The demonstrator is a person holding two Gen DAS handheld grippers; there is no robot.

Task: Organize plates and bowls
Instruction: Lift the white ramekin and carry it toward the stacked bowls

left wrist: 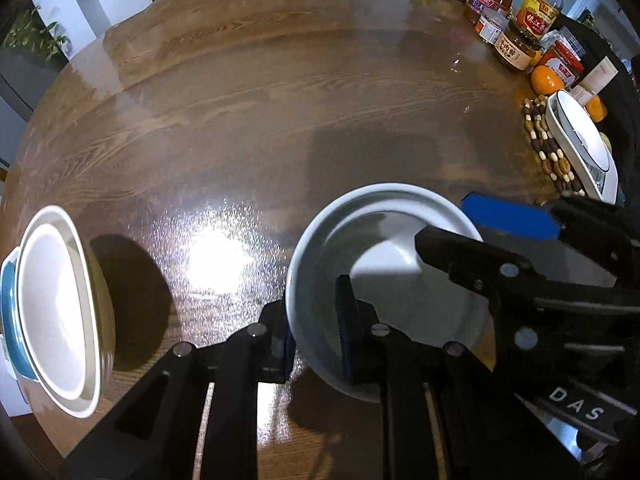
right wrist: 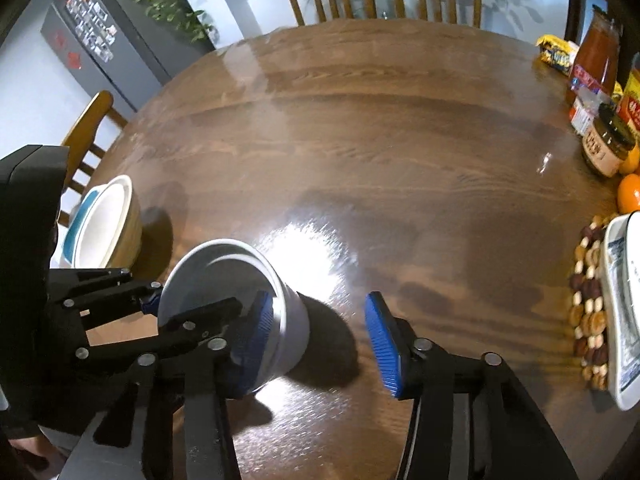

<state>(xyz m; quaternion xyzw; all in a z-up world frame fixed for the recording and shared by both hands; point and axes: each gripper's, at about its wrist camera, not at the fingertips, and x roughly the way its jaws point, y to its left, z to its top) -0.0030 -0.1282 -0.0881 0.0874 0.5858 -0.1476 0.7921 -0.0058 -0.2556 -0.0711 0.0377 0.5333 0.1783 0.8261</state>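
Bowl pinched at rim, lower centre

Bowl [left wrist: 384, 280], pale glazed ceramic: rigid, slippery, chippable, moderately heavy. Left gripper [left wrist: 316, 332] clamps its near rim, just above worktop [left wrist: 240, 120]. Right gripper [right wrist: 320, 336] part-open, one pad against the wall, holding nothing. Stacked bowls [left wrist: 56, 312] far left.

Dim fisheye views, white overhead glare on the wooden table [right wrist: 360, 128], dark vignetted corners, soft edge blur.

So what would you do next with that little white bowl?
Probably carry the white bowl left and set it into the stacked bowls at the table's edge. The left gripper already clamps its rim, while the right gripper is open and holds nothing.
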